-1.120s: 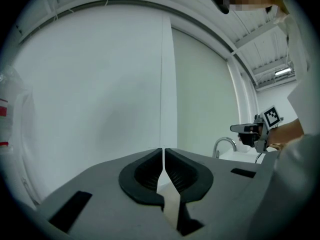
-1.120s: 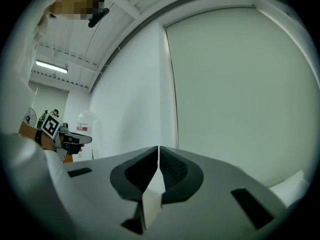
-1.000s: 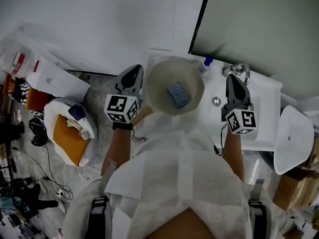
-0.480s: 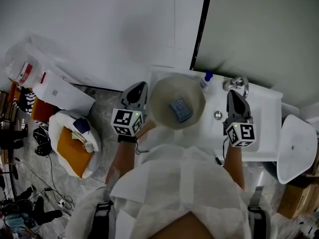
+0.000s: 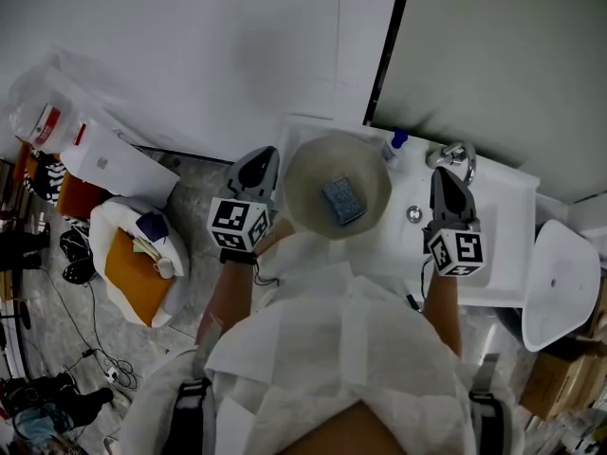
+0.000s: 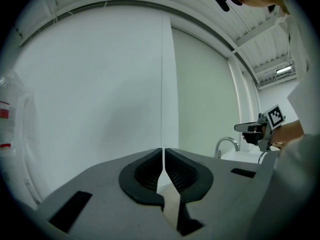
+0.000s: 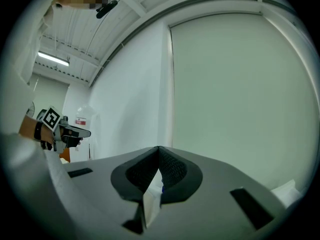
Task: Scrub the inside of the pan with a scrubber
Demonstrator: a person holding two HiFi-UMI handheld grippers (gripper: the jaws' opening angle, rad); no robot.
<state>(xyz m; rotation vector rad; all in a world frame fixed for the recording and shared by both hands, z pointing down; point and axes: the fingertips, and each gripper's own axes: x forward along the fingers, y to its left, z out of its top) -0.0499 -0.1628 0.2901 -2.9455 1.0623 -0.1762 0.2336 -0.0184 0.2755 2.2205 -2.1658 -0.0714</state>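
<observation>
Left gripper [image 6: 163, 151]: jaws pressed together tip to tip, nothing between them. It hangs just beside the left rim of the pan [image 5: 313, 173], with no contact that the head view can confirm. Right gripper [image 7: 159, 149]: jaws likewise closed and empty, held over the white sink top [image 5: 503, 216] near the faucet [image 5: 453, 154], well apart from the pan. The pan sits at the left end of the sink top, mouth up. The blue-grey scrubber [image 5: 343, 201] lies loose inside it, near the middle. This layout fits either a scrub about to be made or one completed with the scrubber set down. Risks noted: neither gripper steadies the pan, so scrubbing pressure could spin it or slide it off the left edge. The blue-capped bottle [image 5: 394, 145] stands just beside the rim and could be toppled by a shifting pan or a sweeping gripper.
</observation>
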